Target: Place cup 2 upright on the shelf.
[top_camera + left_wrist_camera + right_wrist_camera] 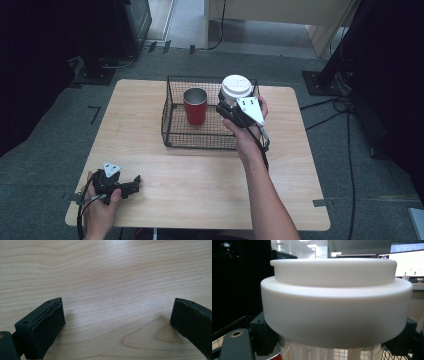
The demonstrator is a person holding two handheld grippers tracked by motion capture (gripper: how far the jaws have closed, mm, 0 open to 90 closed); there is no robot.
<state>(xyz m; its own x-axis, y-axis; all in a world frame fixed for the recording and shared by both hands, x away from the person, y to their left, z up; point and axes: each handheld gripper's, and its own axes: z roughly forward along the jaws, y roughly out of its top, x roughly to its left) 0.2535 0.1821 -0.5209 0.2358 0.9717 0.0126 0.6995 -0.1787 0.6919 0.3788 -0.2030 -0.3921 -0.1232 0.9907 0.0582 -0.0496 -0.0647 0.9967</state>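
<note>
Right gripper (226, 105) clamped on white-lidded cup (236, 86), upper centre of frame, over wire basket (172, 135) beside red tumbler (195, 106). Left gripper (135, 181) lower left, jaws spread, empty, on table (200, 180).

- The tumbler (195, 106) stands inside the wire basket (172, 127).
- My right gripper (226, 106) holds the lidded cup (236, 88) at the basket's right end.
- My left gripper (131, 184) rests well in front of the basket, leftward.

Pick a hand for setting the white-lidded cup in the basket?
Right. The right gripper already clamps the cup over the basket, beside the red cup. The left gripper rests open near the table's front edge.
</note>
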